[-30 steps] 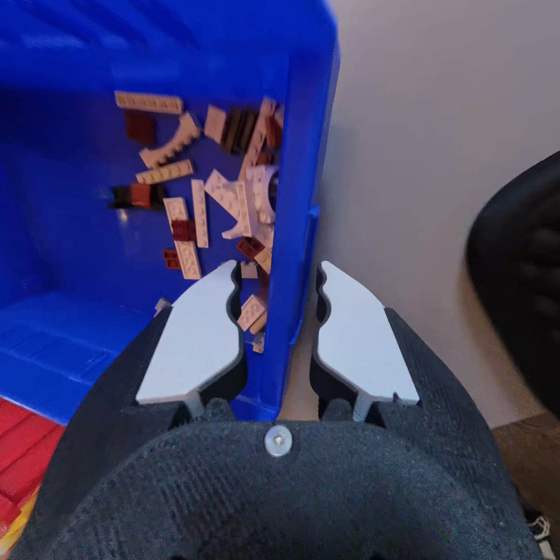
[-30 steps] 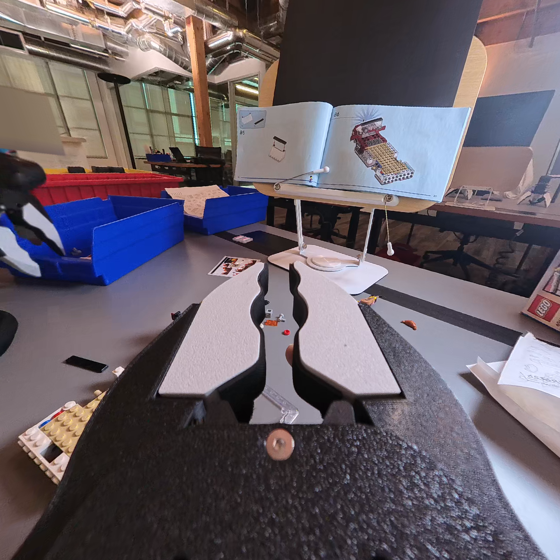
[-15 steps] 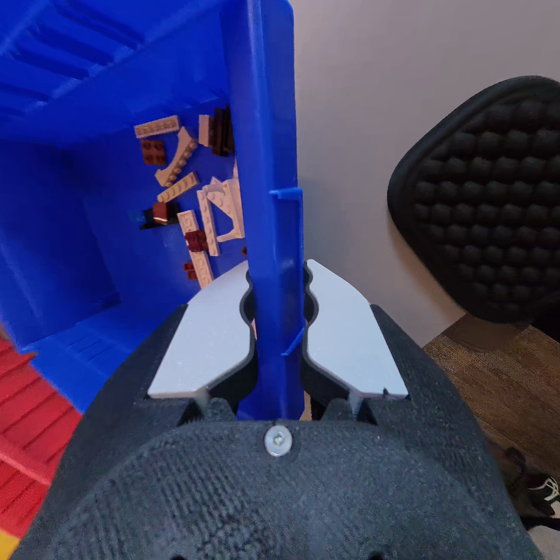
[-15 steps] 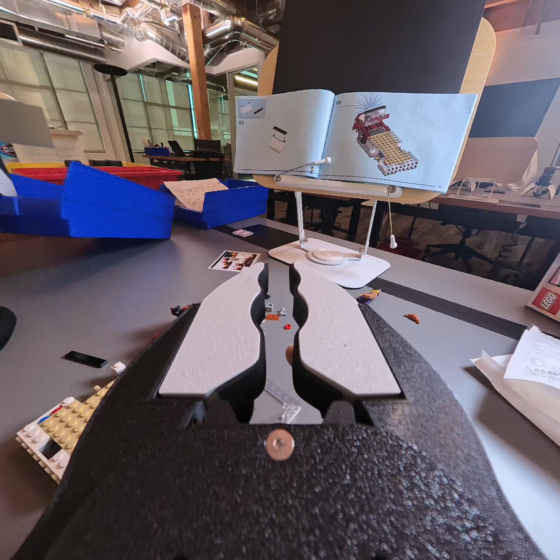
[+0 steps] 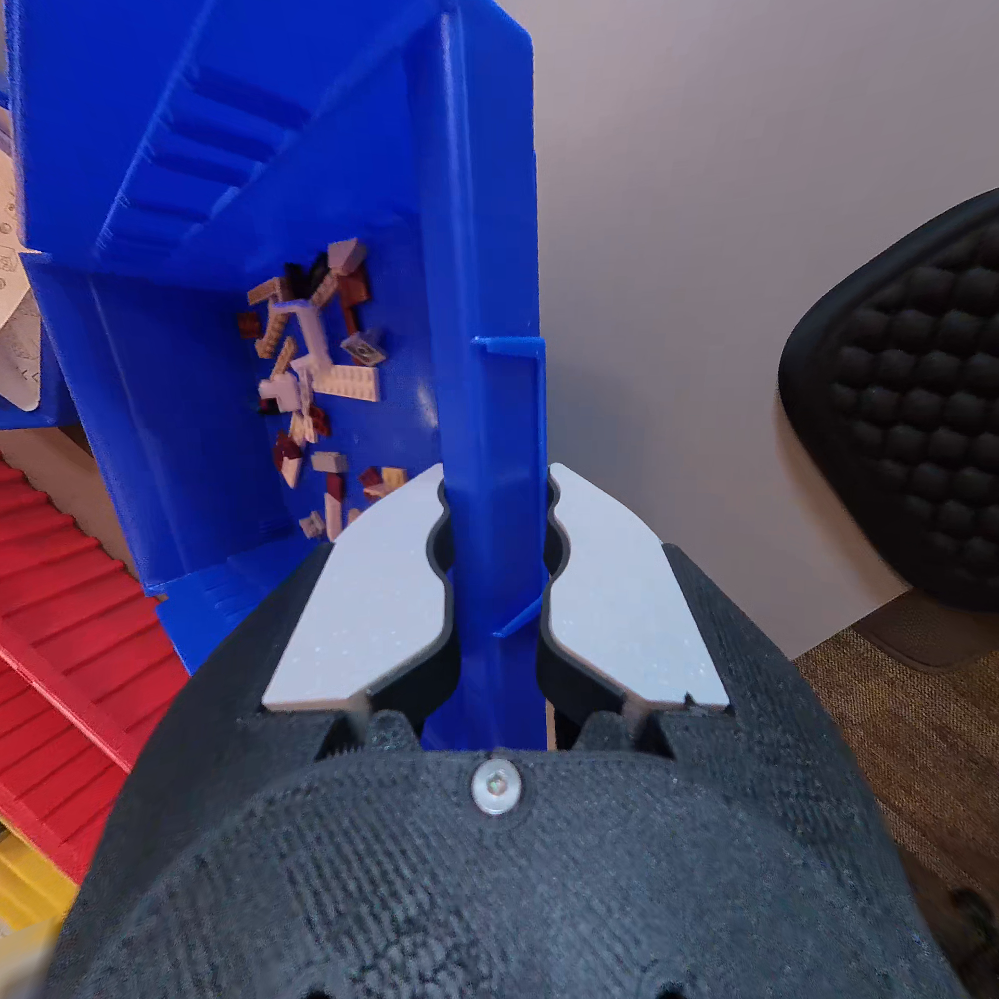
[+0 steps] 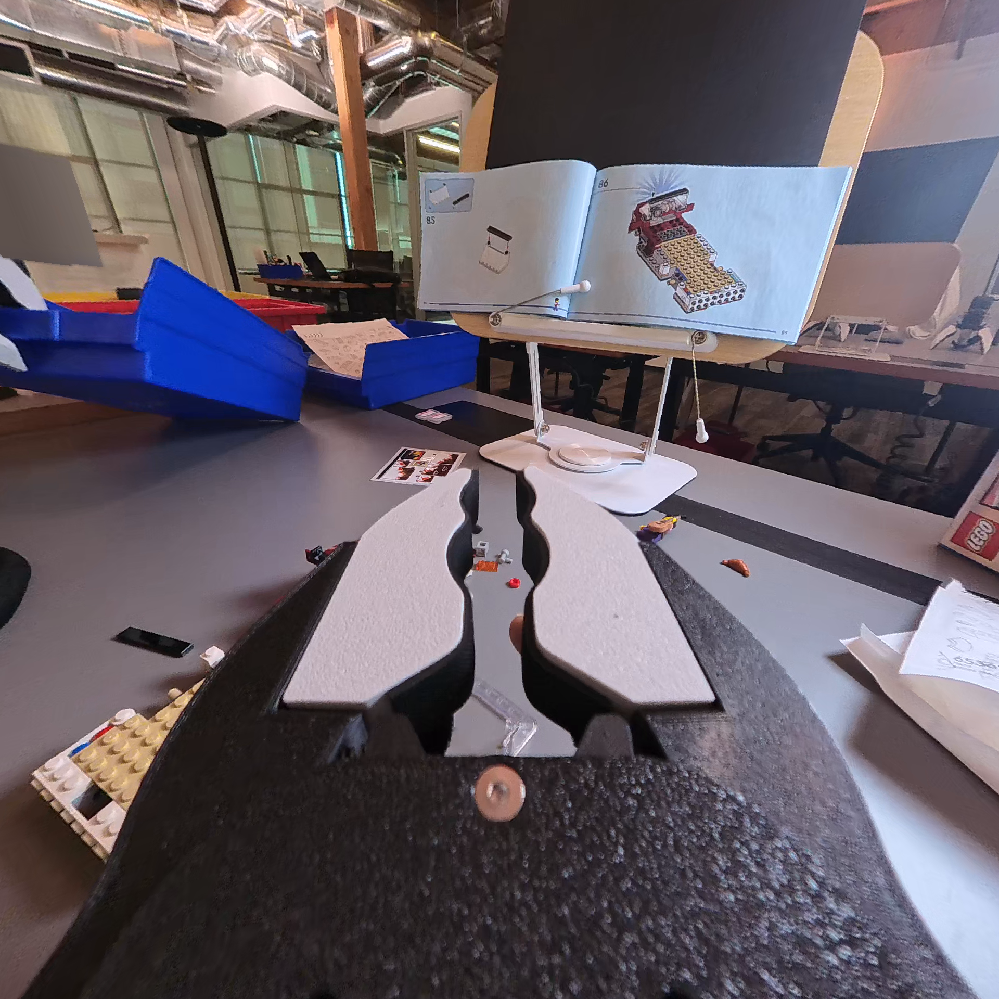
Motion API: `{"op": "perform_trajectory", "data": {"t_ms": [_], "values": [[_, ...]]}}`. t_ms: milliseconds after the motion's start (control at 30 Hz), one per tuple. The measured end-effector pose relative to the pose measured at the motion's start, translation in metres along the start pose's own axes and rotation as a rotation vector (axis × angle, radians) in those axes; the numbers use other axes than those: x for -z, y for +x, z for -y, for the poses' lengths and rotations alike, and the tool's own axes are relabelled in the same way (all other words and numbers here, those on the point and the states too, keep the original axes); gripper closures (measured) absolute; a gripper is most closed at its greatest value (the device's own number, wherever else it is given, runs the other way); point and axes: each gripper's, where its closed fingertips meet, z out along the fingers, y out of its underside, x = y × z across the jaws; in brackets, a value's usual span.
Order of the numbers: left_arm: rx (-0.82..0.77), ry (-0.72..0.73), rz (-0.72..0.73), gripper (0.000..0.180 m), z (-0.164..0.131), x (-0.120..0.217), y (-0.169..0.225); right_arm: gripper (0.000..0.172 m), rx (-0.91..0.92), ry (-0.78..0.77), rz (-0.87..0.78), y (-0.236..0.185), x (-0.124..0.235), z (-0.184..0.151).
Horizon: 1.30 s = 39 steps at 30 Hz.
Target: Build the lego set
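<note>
Left of the book stand (image 6: 586, 470), the left gripper (image 5: 494, 519) clamps both pads on the side wall of the tilted blue bin (image 5: 486, 324), loose bricks (image 5: 313, 378) lying inside; a firm, steady clamp would keep it from slipping. Just before the stand, the right gripper (image 6: 494, 486) hangs narrowly parted and bare above the counter (image 6: 189, 513), small pieces (image 6: 492, 565) beneath.

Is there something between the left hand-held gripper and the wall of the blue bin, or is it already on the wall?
Nothing visible stands between them. The left hand-held gripper is closed on the side wall of the tilted blue bin, one finger inside, one outside. The small bricks lie deeper inside, clear of the fingers.
</note>
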Motion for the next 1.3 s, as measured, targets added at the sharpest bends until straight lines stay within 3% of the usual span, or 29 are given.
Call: {"op": "perform_trajectory", "data": {"t_ms": [167, 333, 467, 700, 1300], "values": [[-0.029, 0.018, 0.056, 0.150, 0.003, -0.023, 0.021, 0.159, 0.009, 0.004, 0.001, -0.001, 0.000, 0.001], [-0.087, 0.013, 0.242, 0.150, 0.002, -0.065, 0.037, 0.159, 0.004, 0.003, -0.001, -0.001, 0.000, 0.001], [-0.104, 0.026, 0.310, 0.150, -0.001, -0.085, 0.042, 0.159, 0.004, -0.003, 0.004, -0.002, -0.001, -0.001], [-0.117, 0.036, 0.307, 0.150, -0.005, -0.103, 0.042, 0.159, 0.005, -0.004, 0.001, -0.002, 0.000, -0.001], [-0.067, 0.014, 0.247, 0.150, -0.006, -0.107, 0.039, 0.159, 0.003, -0.011, 0.008, -0.003, -0.001, -0.003]]}}
